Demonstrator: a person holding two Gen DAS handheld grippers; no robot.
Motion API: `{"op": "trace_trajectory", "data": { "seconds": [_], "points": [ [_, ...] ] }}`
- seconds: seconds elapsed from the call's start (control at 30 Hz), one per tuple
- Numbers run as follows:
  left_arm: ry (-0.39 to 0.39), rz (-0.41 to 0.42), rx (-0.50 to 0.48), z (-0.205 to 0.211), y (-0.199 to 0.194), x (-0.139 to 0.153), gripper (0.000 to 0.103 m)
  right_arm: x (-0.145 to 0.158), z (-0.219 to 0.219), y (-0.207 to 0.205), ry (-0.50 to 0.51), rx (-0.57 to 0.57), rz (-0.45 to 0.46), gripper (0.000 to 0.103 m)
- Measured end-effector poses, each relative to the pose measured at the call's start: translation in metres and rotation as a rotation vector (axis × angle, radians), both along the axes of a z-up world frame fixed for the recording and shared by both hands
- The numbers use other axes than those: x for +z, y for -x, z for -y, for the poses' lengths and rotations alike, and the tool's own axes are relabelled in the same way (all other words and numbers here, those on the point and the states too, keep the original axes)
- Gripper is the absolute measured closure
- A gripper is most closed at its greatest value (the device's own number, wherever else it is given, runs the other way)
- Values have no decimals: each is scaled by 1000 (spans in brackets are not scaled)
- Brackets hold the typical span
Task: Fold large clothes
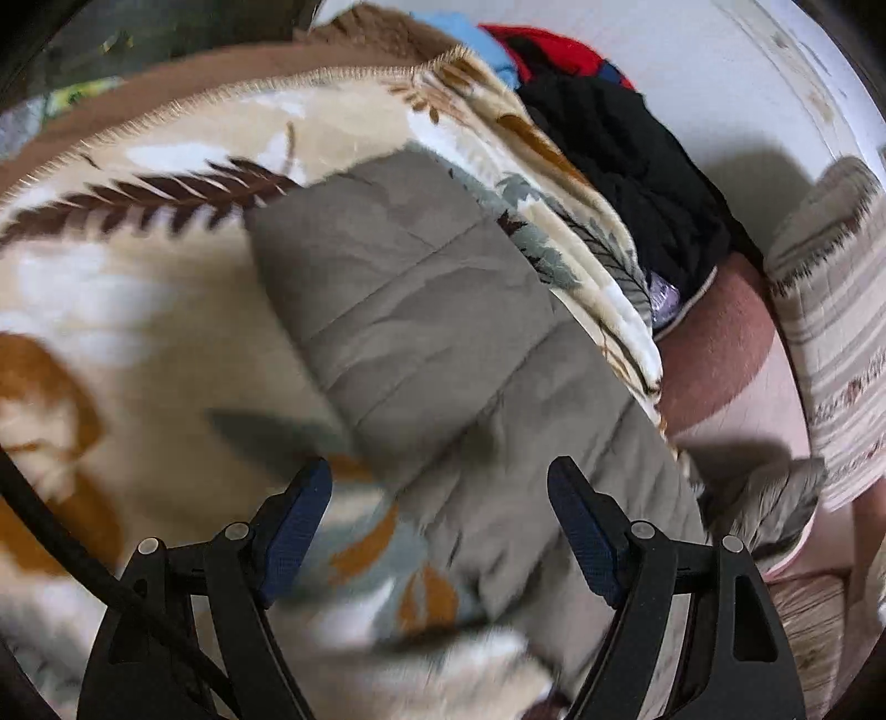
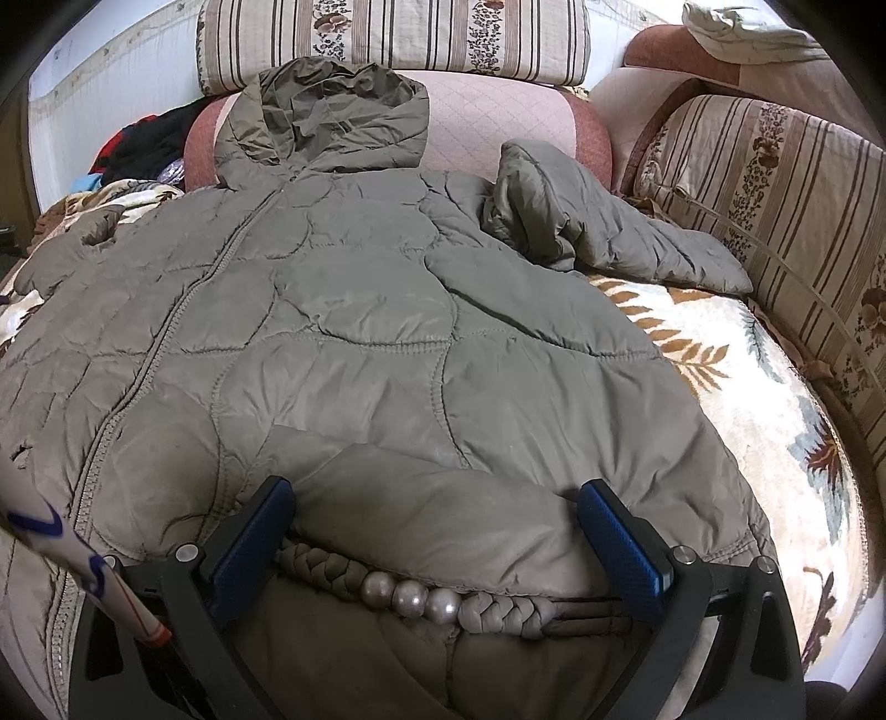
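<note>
A grey-olive quilted hooded jacket [image 2: 354,310] lies spread flat on a leaf-patterned blanket [image 2: 736,387], hood [image 2: 332,116] at the far end. One sleeve [image 2: 581,227] is bunched at the right. My right gripper [image 2: 437,493] stands open at the near hem, and a puffed fold of the hem fills the gap between its fingers. A braided cord with three pearl beads [image 2: 410,598] runs just below it. The left wrist view is blurred. There my left gripper [image 1: 440,476] hangs open over the jacket's other sleeve [image 1: 421,310] and grips nothing.
Striped floral cushions [image 2: 387,39] line the back and right side [image 2: 775,183]. A pile of black, red and blue clothes [image 1: 620,149] lies beyond the blanket's edge [image 1: 581,249]. A white stick with blue marks and an orange tip [image 2: 72,559] crosses the lower left of the right wrist view.
</note>
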State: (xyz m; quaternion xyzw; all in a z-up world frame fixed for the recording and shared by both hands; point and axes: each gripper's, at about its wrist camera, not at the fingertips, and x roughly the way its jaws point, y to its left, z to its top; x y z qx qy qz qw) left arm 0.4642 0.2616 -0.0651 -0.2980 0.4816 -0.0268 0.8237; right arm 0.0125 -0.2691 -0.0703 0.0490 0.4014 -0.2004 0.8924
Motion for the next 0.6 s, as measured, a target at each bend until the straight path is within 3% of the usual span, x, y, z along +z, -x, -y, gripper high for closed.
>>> {"op": "trace_trajectory", "data": {
  "seconds": [0.03,0.07,0.1,0.13,0.23,0.27,0.3,0.37,0.43,0.6],
  "points": [
    [19,-19,5,-1,-7,-7,22,0,0,0,3,0,-1,0],
    [40,-22,20,-1,-11,-13,13,-1,0,-1,5,-1,-2,0],
    [65,5,36,-1,-13,-14,4,-1,0,-1,6,-1,-2,0],
    [76,27,60,1,-14,-15,2,-2,0,-2,7,-1,-3,0],
    [-12,22,71,15,-19,-13,3,-3,1,-3,8,-1,0,0],
    [-62,16,60,21,-19,-11,25,-4,1,-3,7,0,1,0],
    [-123,6,54,28,-19,-6,60,-4,1,-3,5,0,3,0],
    [-123,-22,36,26,-18,0,85,-4,2,-2,1,2,7,0],
    [-86,9,39,25,-9,16,88,-5,3,-1,-4,3,11,0],
    [-142,145,-89,67,26,92,93,-5,4,-1,-15,5,16,0]
  ]
}}
